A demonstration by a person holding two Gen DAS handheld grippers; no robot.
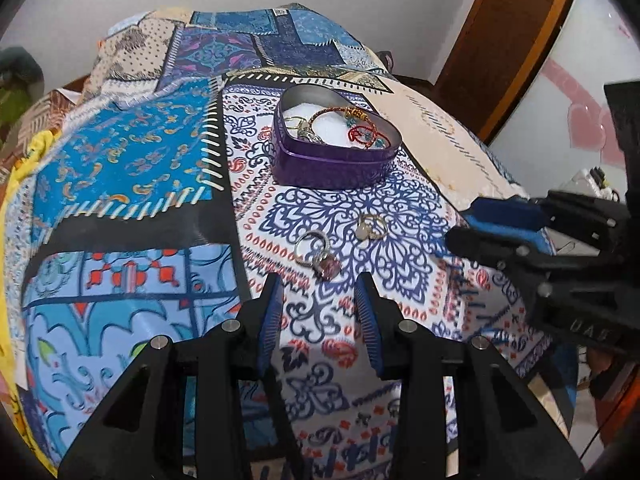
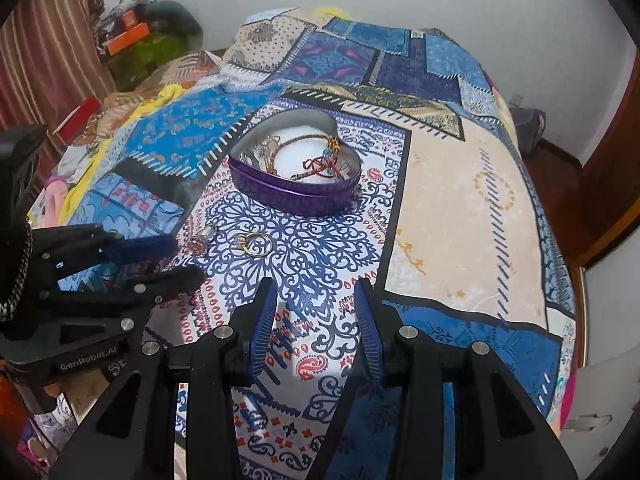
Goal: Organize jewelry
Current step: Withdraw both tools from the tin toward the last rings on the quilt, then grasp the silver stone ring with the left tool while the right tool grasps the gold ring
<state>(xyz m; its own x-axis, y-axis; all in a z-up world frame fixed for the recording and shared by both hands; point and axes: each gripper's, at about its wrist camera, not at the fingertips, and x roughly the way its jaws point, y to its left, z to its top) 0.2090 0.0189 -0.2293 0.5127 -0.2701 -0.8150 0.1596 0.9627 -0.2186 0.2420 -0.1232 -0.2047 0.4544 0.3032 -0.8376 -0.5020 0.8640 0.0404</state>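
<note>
A purple heart-shaped tin [image 1: 372, 164] stands open on the patterned bedspread, with bracelets [image 1: 366, 130] and other jewelry on a white pad inside. It also shows in the right wrist view [image 2: 280, 192]. Two rings lie loose in front of it: a silver ring with a pink stone [image 1: 320, 254] and a gold ring [image 1: 372, 228]. In the right wrist view the pink-stone ring [image 2: 200, 240] and gold ring [image 2: 254, 243] lie left of centre. My left gripper [image 1: 320, 280] is open and empty, just short of the pink-stone ring. My right gripper [image 2: 316, 286] is open and empty above the bedspread.
The patchwork bedspread [image 1: 132, 168] covers a bed against a white wall. A wooden door frame [image 1: 500, 40] stands at the right. Boxes and clutter [image 2: 132, 40] lie at the far left by a striped curtain [image 2: 48, 40]. The right gripper's body [image 1: 560, 264] shows at the right edge.
</note>
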